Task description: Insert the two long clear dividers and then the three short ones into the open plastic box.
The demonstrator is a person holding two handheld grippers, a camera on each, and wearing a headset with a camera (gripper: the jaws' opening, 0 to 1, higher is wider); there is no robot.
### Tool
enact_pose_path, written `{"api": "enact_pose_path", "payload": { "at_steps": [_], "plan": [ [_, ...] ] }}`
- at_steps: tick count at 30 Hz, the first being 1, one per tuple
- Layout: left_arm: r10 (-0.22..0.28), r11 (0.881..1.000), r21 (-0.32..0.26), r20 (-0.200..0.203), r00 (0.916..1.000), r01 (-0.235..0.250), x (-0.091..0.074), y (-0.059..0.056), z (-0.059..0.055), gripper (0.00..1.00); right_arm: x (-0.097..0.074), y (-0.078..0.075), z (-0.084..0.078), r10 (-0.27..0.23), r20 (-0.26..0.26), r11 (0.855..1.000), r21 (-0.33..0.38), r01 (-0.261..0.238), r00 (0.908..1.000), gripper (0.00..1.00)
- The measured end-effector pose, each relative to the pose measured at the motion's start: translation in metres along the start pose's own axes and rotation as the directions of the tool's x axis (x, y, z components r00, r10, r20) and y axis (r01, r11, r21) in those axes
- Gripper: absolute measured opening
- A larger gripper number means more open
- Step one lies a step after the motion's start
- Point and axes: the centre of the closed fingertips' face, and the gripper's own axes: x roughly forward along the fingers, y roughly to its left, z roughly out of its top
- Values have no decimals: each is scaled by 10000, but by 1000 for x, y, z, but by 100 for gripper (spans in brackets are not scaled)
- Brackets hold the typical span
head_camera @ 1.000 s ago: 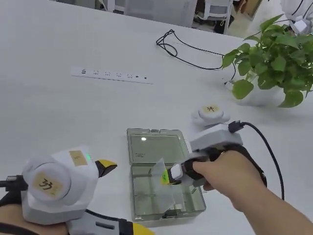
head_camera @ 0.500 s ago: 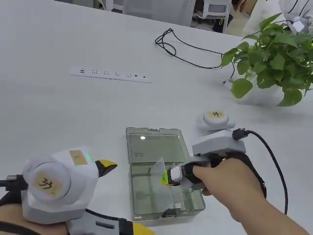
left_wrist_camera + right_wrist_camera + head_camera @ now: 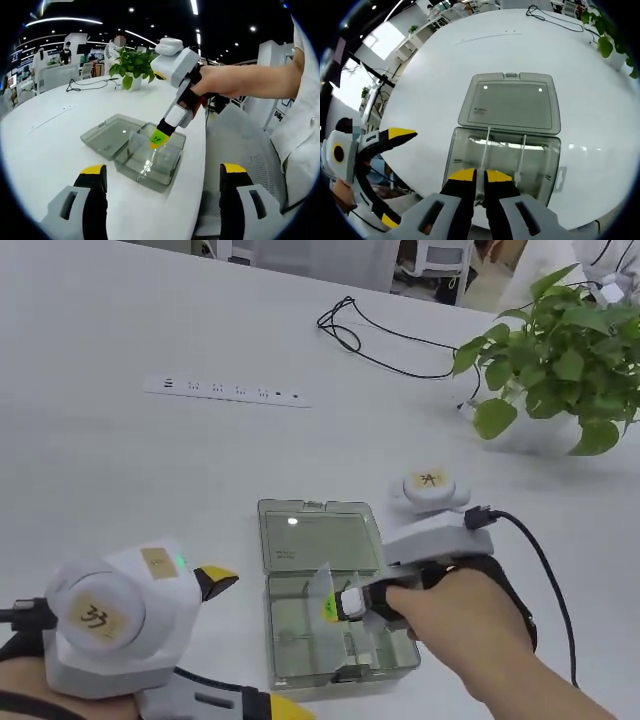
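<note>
- Right gripper (image 3: 480, 176): jaws pinched almost fully together, only a thin gap left, and in it the near end of a clear divider (image 3: 484, 150).
- Divider, right gripper view: seen edge-on. Its long axis runs straight away from the jaws, from the front wall of the box (image 3: 465, 150) toward the hinge side. Its far end points at the lid (image 3: 510, 102).
- Head view: the divider (image 3: 322, 592) is a clear sheet over the left-middle part of the box (image 3: 295, 635), its top edge above the rim. Cannot tell whether its bottom edge is seated in the slots.
- A second clear strip (image 3: 521, 152) stands in the box, parallel to the held one and to its right in the right gripper view.
- The lid lies open and flat on the white table (image 3: 120, 470), on the far side of the box.
- Left gripper (image 3: 162, 169): jaws wide apart with nothing between them, held near the box and clear of it.
</note>
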Motion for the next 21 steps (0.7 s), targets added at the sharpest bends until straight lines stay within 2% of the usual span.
{"api": "enact_pose_path", "payload": {
  "at_steps": [12,21],
  "plan": [
    [83,9999,61,-112,9999,-83,-2,2,-1,97,16,5,-1,597,85,9954,-758,-589,9982,10],
    [294,9995,-61,-176,9994,-295,-4,5,-2,97,21,3,-4,981,111,9932,-643,-972,9951,11]
  ]
}}
